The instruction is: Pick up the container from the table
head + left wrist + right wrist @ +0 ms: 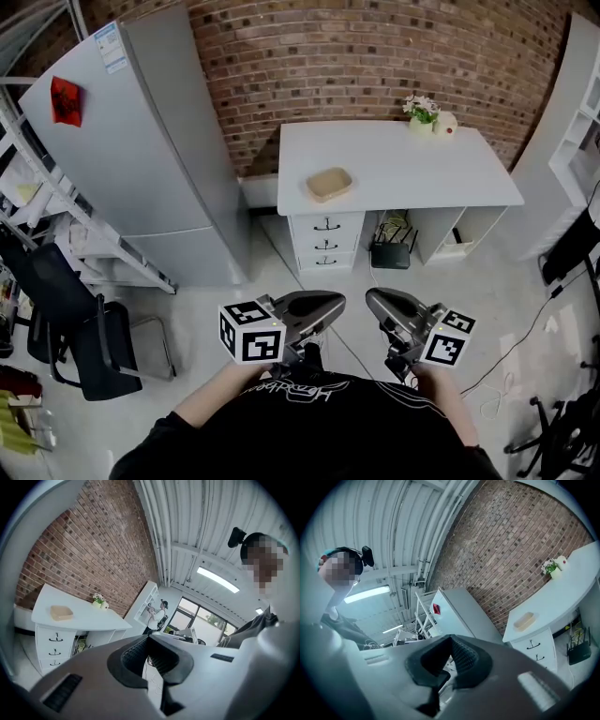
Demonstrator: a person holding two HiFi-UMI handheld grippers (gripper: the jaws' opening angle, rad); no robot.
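container [329,184]: a shallow, tan, open-topped dish with rounded corners, roughly square and the same pale tan inside and out. it sits on the white table [412,173], near the front left edge above the drawers [327,241], with bare tabletop all round it.

left gripper [330,303] is held low, close to the person's body, well apart from the table. in the left gripper view its dark ribbed pads [136,656] meet at the tips, and nothing is between the jaws. right gripper [375,301] hangs just beside it at the same height, its jaws likewise brought together at the tips around nothing. each gripper carries a marker cube, the left marker cube [251,332] and the right marker cube [448,339], next to the person's hands.

beyond them lies pale floor, then the table against a brick wall [375,56]. a small flower pot [422,112] stands at the table's far right corner, well apart from the container. a black router [391,253] sits under the table. a tall grey fridge [159,159] with a red tag [66,100] stands to the left, and a black chair [84,337] stands nearer the left edge.
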